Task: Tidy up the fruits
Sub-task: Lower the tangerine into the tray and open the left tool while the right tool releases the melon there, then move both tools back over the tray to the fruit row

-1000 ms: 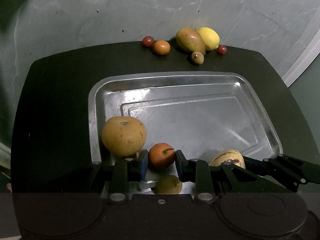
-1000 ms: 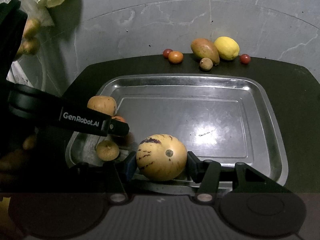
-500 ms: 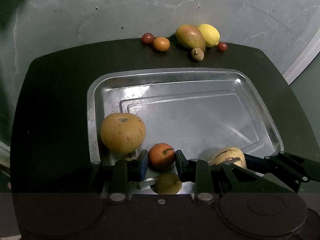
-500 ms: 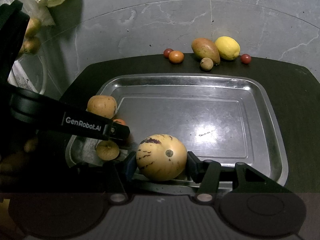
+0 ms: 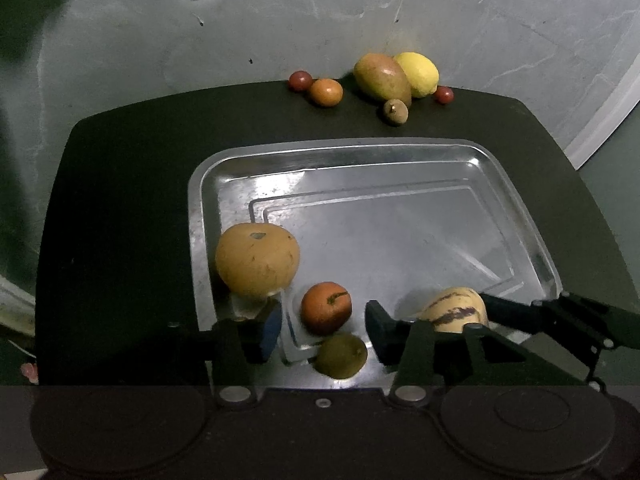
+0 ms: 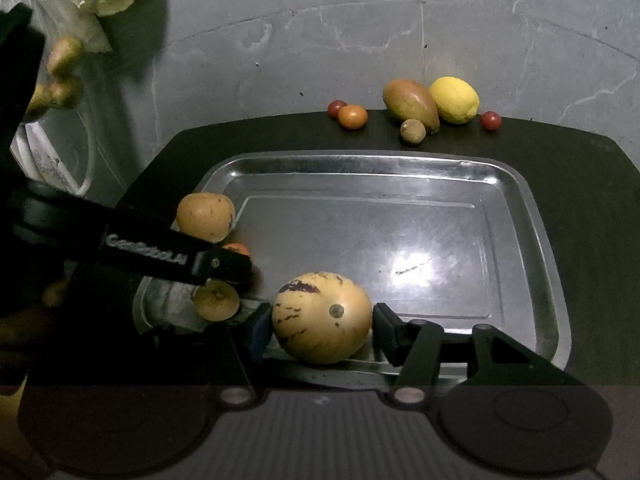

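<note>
Two pairs of tongs work the near edge of the shallow rectangular steel tray [image 6: 532, 216], which sits on a dark rounded tabletop [image 5: 120, 184]. Nearest, the right gripper [image 6: 316, 326] frames a cream-yellow, purple-streaked oval melon [image 6: 322, 316]: both pads sit right at its flanks, so it looks grasped, though whether they press or merely touch I cannot tell. The fruit seems to rest on the tray's near lip, so my guess is it is being set down there.

At the tray's near left corner, the left gripper [image 5: 324, 330] stands released, its fingers spread with clear gaps on either side of a small round orange tangerine [image 5: 326, 307] that lies between them on the tray floor, touching neither. A small olive-brown round fruit [image 5: 342, 356] sits just nearer, touching the tangerine, and a large tan russet pear-like fruit [image 5: 257, 260] rests against the left edge just beyond. Grouping them in one corner plausibly leaves the open floor for what remains.

Along the table's far edge wait a dark red cherry tomato [image 6: 336, 109], a small orange citrus [image 6: 353, 117], a green-red mango [image 6: 410, 105], a small brown round fruit [image 6: 413, 132], a yellow lemon [image 6: 454, 100] and a second red tomato [image 6: 491, 121]
</note>
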The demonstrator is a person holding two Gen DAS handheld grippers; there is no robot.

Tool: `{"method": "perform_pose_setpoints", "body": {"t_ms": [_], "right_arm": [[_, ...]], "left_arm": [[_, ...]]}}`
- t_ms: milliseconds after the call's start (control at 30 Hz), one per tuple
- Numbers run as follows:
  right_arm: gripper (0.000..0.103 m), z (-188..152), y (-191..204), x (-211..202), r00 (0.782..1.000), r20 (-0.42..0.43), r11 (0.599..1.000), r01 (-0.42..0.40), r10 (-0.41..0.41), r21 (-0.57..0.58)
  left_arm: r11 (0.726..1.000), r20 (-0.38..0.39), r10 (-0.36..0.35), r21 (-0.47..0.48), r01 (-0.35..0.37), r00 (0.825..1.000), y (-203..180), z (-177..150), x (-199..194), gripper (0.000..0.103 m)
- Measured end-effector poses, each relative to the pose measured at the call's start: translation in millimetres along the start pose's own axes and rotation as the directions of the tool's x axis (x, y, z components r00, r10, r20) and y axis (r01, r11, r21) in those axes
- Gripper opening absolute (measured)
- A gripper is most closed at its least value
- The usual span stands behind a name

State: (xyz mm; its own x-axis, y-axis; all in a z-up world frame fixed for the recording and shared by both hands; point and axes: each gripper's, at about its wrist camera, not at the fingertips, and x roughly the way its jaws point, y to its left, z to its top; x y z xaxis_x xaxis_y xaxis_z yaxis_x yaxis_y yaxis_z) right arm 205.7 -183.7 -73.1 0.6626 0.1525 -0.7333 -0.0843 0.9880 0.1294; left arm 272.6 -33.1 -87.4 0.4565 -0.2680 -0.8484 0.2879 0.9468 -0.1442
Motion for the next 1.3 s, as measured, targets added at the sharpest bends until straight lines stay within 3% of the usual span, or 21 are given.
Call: {"method": "perform_pose_setpoints", "body": {"t_ms": [233,433,867,1300], "right_arm": [[0.083,2,-2,-12,1.000,0.006,1.000,0.002,-0.002,0.002],[0.092,3,-8,-23,1.000,-0.015,1.000,0.013,-0.013,0.007],[0.099,4,-26,-33,0.988,-0.106,0.993,0.116,-0.115,0.007],[0.103,14,-51,-29,0.970,-0.092,0.972,0.231,-0.225,0.051]], "left_arm": [[1.000,0.005,-0.020,0.007,0.020,1.000,9,-5,-21,0.068],[0.999,-0.011,-0.013,0.038,0.014,1.000,17,-9,-37,0.080],[0.991,-0.091,0.066,0.124,-0.055,0.994,29,-13,-41,0.098],[0.974,-0.052,0.221,0.066,-0.217,0.974,46,6,-35,0.102]]}}
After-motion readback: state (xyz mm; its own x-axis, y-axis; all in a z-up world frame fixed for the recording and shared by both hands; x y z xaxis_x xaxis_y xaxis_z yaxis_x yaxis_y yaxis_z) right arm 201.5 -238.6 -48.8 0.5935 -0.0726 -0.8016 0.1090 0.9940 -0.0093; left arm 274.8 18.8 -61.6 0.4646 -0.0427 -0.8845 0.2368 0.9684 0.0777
